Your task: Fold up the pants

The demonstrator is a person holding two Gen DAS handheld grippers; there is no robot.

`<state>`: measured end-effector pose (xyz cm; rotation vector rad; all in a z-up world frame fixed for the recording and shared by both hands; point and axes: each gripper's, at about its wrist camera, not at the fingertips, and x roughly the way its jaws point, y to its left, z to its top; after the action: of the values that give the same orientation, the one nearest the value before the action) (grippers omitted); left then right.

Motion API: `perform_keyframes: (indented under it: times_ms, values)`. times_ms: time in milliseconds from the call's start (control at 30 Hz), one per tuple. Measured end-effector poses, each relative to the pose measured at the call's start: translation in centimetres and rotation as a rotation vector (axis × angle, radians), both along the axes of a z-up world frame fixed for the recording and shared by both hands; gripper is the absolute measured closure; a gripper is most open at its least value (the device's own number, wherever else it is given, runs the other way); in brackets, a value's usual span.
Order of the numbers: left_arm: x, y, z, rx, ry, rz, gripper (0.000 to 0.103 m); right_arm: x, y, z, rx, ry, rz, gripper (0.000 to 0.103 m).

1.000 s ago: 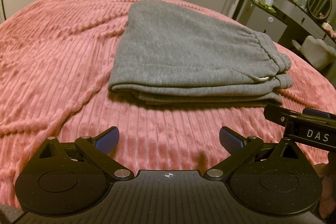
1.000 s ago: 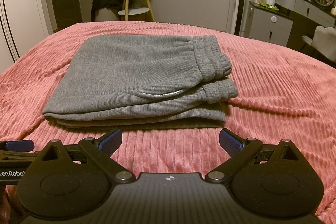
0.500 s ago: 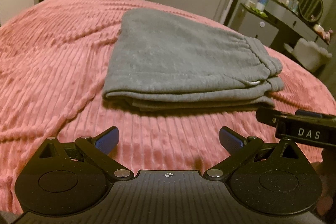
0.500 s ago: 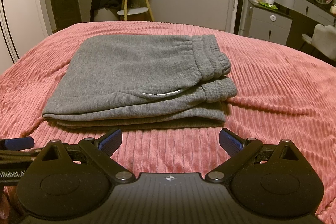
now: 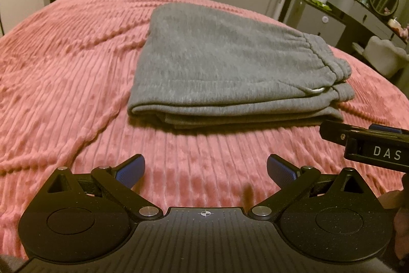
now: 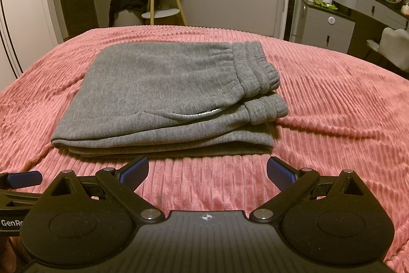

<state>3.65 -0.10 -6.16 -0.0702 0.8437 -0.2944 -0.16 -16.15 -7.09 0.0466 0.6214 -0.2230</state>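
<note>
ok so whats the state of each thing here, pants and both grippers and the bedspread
grey pants: folded into a flat stack, lying on the bedspread, waistband to the right
left hand-held gripper: open, holding nothing, short of the pants
right hand-held gripper: open, holding nothing, short of the pants
pink bedspread: spread out, a few ripples

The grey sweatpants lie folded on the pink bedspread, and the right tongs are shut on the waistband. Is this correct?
Not quite: the right tongs are open and hold nothing, short of the sweatpants, as the right wrist view shows. The grey sweatpants do lie folded on the pink bedspread.
</note>
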Motion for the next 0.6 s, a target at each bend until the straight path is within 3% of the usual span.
perform_keyframes:
  times_ms: [600]
  values:
    - [0.17, 0.37, 0.03, -0.011, 0.001, 0.017, 0.000, 0.00, -0.06, 0.03, 0.001, 0.001, 0.000, 0.004]
